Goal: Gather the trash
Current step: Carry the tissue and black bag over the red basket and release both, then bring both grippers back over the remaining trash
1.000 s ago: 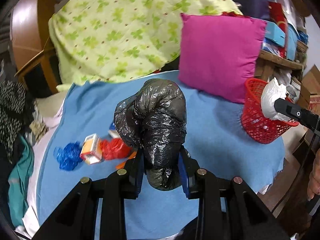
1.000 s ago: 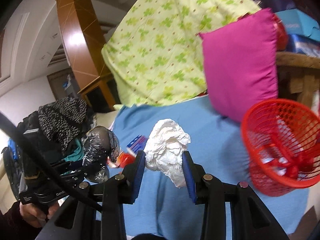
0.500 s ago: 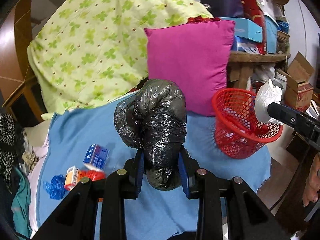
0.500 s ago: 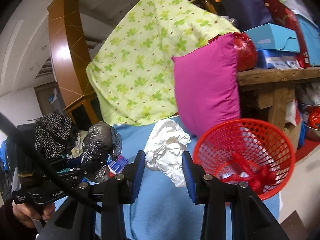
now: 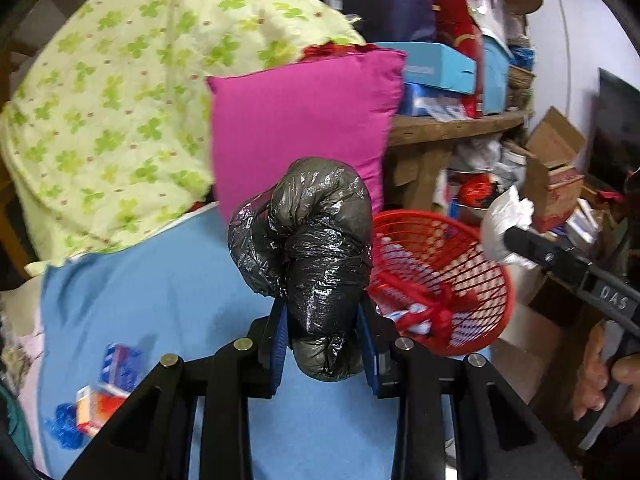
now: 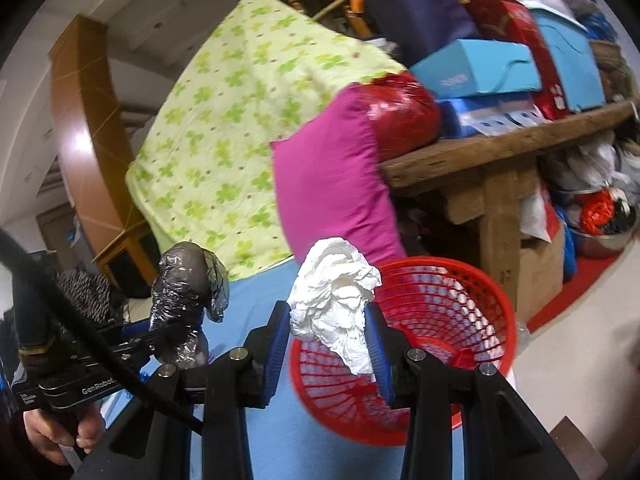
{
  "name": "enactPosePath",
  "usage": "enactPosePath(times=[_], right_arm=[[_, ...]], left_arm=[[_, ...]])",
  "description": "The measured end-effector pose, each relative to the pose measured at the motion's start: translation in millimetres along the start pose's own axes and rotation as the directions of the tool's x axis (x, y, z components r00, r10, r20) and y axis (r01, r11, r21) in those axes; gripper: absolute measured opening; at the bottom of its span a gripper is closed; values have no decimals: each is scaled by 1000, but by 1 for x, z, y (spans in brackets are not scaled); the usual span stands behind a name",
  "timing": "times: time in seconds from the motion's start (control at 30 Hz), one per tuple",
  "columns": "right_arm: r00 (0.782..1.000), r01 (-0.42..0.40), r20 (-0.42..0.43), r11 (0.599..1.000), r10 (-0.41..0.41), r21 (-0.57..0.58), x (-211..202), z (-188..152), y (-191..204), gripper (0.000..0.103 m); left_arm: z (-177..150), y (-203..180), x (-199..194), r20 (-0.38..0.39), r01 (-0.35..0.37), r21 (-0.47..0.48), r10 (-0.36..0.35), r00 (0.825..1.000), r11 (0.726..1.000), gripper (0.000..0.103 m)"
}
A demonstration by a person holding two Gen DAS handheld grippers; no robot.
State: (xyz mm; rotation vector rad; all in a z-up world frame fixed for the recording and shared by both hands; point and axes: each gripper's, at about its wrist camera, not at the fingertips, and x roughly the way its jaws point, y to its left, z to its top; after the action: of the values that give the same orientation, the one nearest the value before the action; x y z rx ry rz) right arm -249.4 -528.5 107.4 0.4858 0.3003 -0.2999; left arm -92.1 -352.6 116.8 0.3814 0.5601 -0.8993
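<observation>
My left gripper point(image 5: 322, 344) is shut on a crumpled black plastic bag point(image 5: 316, 264) and holds it above the blue blanket point(image 5: 140, 300), just left of the red mesh basket point(image 5: 444, 280). My right gripper point(image 6: 330, 344) is shut on a crumpled white tissue point(image 6: 336, 308), held at the near rim of the red basket point(image 6: 440, 344). The basket holds red and white trash. The black bag also shows in the right wrist view point(image 6: 184, 292), and the tissue in the left wrist view point(image 5: 504, 228).
A magenta pillow point(image 5: 304, 128) and a green-flowered quilt point(image 5: 120, 112) lie behind the basket. A small carton point(image 5: 96, 400), a blue-red packet point(image 5: 120, 360) and a blue wrapper point(image 5: 62, 428) lie on the blanket at left. A cluttered wooden table point(image 6: 500, 148) stands right.
Both grippers have swung right toward the red basket, carrying their loads. The basket now sits closer in both views; the loose trash on the blanket has slid to the lower left.
</observation>
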Motion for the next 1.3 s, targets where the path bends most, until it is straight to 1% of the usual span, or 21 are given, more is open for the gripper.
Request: enactPosePath(times=[0.1, 0.27, 0.33, 0.37, 0.4, 0.43, 0.47, 0.5, 0.63, 0.7, 0.8, 0.87, 0.93, 0.97, 1.0, 1.03, 1.07, 1.13, 1.2, 1.27, 1.3], right_arm=[[1000, 18, -5, 999, -18, 29, 3, 4, -16, 40], [999, 37, -16, 996, -36, 76, 9, 5, -36, 43], [998, 50, -30, 994, -47, 99, 13, 4, -44, 44], [998, 50, -37, 993, -46, 109, 16, 4, -47, 46], [998, 48, -43, 992, -43, 117, 18, 3, -50, 51], [998, 45, -48, 991, -39, 130, 21, 2, -54, 58], [998, 42, -51, 989, -35, 139, 22, 2, -56, 63], [998, 39, -54, 988, -31, 151, 24, 2, -58, 66], [999, 25, -26, 987, -21, 160, 22, 1, -62, 66], [1000, 2, 6, 988, -3, 157, 14, 2, -59, 66], [998, -25, 57, 991, 17, 132, 1, 6, -49, 66], [995, -55, 84, 992, 45, 116, -8, 9, -39, 66], [991, -93, 105, 991, 83, 97, -17, 11, -25, 66], [989, -110, 111, 990, 101, 84, -22, 12, -17, 66], [985, -135, 119, 989, 126, 64, -29, 13, -5, 66], [981, -155, 123, 987, 148, 47, -35, 13, 6, 66], [979, -167, 122, 985, 162, 33, -39, 14, 13, 66], [976, -190, 107, 982, 189, -4, -48, 15, 38, 66], [971, -227, 70, 974, 228, -20, -53, 15, 60, 66], [967, -254, 19, 966, 255, -49, -52, 15, 89, 66], [965, -262, -3, 963, 262, -66, -48, 16, 104, 66]], left_arm=[[10, -13, 18, -14, 62, 7, -62, 998, 998, 34], [16, -34, 43, -54, 133, 22, -132, 990, 991, 36], [18, -42, 54, -71, 154, 23, -152, 986, 988, 41], [19, -45, 59, -76, 162, 23, -160, 984, 987, 47], [20, -47, 63, -80, 168, 22, -166, 983, 985, 57], [20, -48, 66, -83, 174, 19, -172, 982, 985, 63], [20, -49, 69, -80, 179, 14, -178, 981, 984, 65], [20, -48, 69, -79, 180, 15, -178, 981, 984, 65], [15, -37, 56, -65, 132, 21, -130, 989, 991, 65], [8, -22, 39, -45, 83, 22, -82, 996, 996, 65], [-9, 4, 8, -45, -22, 12, 22, 999, 1000, 65], [-24, 27, -17, -54, -107, -4, 107, 993, 994, 65], [-44, 56, -50, -67, -200, -49, 197, 978, 979, 65], [-57, 76, -75, -75, -255, -92, 248, 966, 963, 65], [-64, 88, -89, -81, -287, -118, 279, 957, 951, 65], [-73, 105, -108, -91, -331, -154, 320, 943, 931, 65], [-84, 126, -133, -108, -386, -202, 371, 922, 900, 65], [-97, 153, -166, -118, -445, -265, 430, 895, 855, 65], [-108, 183, -206, -111, -487, -336, 480, 870, 806, 67], [-114, 206, -227, -106, -504, -373, 504, 857, 779, 68], [-118, 214, -233, -103, -509, -383, 512, 853, 771, 68]])
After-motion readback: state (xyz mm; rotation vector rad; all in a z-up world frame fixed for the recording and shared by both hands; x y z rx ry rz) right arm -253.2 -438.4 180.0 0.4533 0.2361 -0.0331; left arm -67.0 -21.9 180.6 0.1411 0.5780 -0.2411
